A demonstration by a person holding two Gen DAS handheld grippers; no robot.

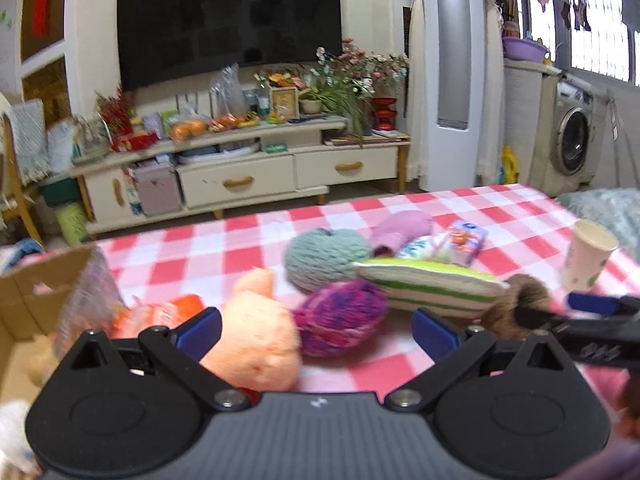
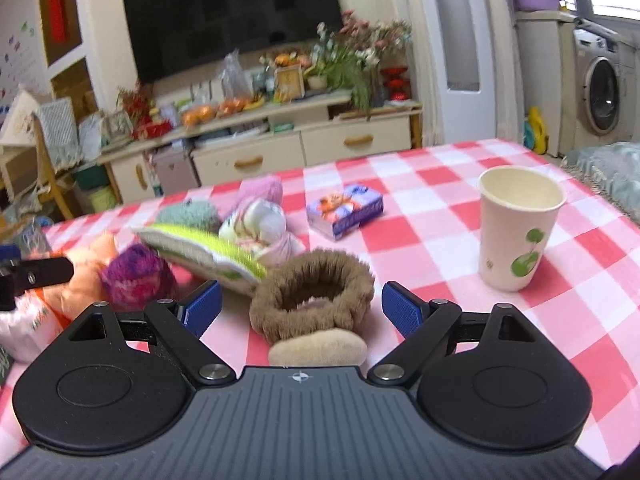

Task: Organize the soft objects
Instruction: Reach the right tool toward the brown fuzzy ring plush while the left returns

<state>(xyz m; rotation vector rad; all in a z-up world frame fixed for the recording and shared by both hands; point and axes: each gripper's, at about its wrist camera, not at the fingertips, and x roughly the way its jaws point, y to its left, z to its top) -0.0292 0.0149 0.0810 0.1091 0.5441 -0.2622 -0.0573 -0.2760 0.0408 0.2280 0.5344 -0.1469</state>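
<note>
Early stage: both tools spread and empty, left tool (image 1: 316, 330) over peach plush (image 1: 256, 336), right tool (image 2: 300, 308) around brown scrunchie (image 2: 312, 292); yarn balls (image 1: 340, 324) unsorted mid-worktop (image 2: 440, 208), cardboard box (image 1: 24, 300) at left edge.

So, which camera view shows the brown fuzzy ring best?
The right wrist view: the brown fuzzy ring lies whole on the checked tablecloth, between the open fingers of the right gripper, its hollow centre visible. In the left wrist view the ring sits blurred near the right edge, partly hidden behind the other gripper.
</note>
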